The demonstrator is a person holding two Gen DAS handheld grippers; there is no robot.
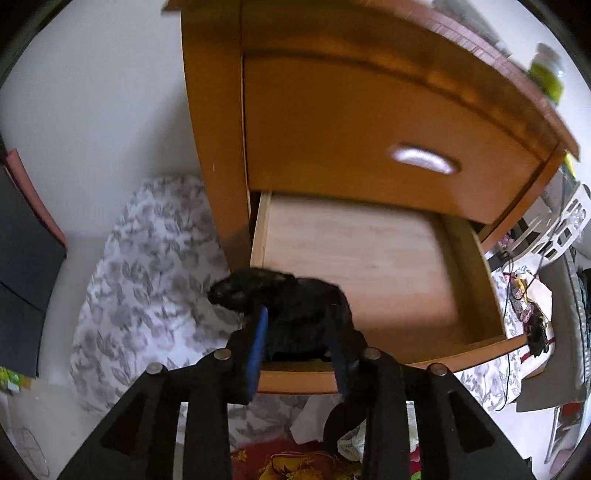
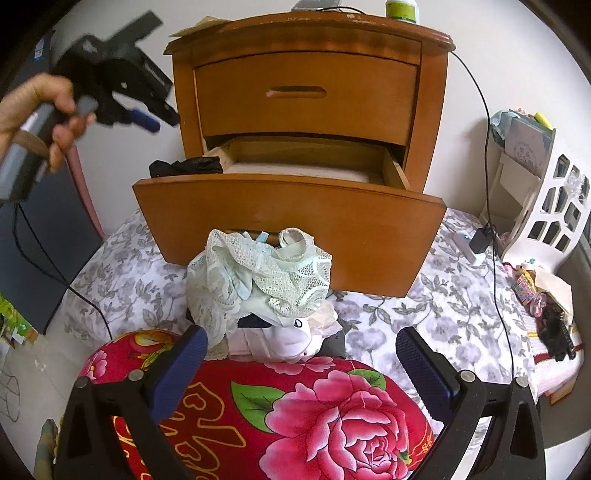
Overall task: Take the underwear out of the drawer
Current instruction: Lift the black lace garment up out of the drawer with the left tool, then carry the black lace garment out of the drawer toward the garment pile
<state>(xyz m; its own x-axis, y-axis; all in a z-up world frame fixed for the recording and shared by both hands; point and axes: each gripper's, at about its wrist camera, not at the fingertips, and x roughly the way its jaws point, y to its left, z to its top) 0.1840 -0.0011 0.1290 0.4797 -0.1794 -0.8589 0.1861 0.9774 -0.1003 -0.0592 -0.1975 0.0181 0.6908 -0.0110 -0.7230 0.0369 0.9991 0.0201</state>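
Note:
The lower drawer (image 1: 476,258) (image 2: 295,214) of the wooden nightstand (image 2: 306,37) stands pulled out. Black underwear (image 1: 251,288) (image 2: 186,167) lies bunched in its front left corner; the rest of the drawer floor is bare. My left gripper (image 1: 298,317) (image 2: 162,120) is open. The wrist view shows the black garment between its fingers, but the right wrist view shows it hanging above and left of the garment, apart from it, held by a hand (image 2: 40,107). My right gripper (image 2: 301,338) is wide open and holds nothing, just short of a pile of pale lace underwear (image 2: 258,273).
The pile rests at the far edge of a red floral cushion (image 2: 314,413), on a grey-flowered sheet (image 2: 443,306). The upper drawer (image 2: 306,92) is shut. A green bottle (image 2: 402,9) stands on the nightstand. A black cable (image 2: 491,184) hangs at right, beside a white cut-out rack (image 2: 554,221).

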